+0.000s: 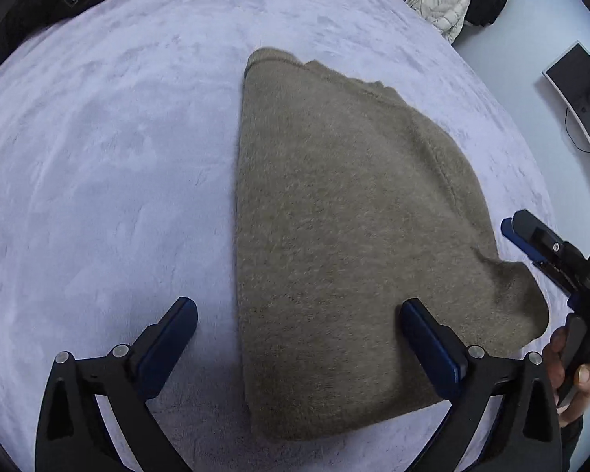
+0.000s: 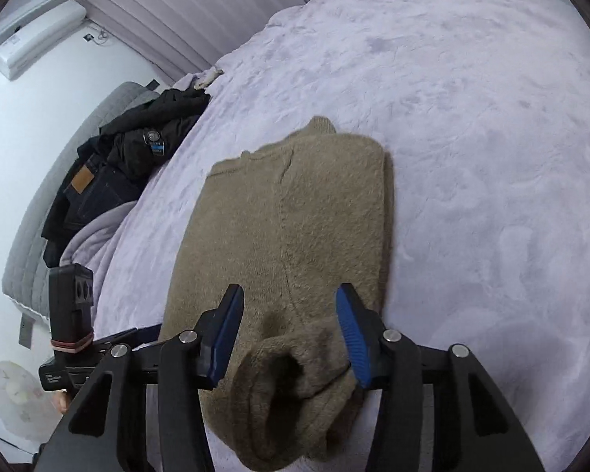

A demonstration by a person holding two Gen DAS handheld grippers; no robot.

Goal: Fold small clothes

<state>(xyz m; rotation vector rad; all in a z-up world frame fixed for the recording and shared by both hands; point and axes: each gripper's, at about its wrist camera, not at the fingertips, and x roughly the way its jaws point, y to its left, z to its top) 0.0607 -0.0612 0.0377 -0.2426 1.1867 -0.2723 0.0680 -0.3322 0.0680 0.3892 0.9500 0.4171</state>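
While the folded olive-brown sweater runs lengthwise away from both, right gripper straddles its near sleeve cuff, half open w/o pinching; left gripper wide open, empty.

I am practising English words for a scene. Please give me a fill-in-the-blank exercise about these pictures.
1. The sweater lies on a pale purple ____.
2. The colour of the sweater is ____.
3. The left gripper has its jaws ____.
4. The cuff lies between the fingers of the ____ gripper.

Missing words: blanket; brown; open; right
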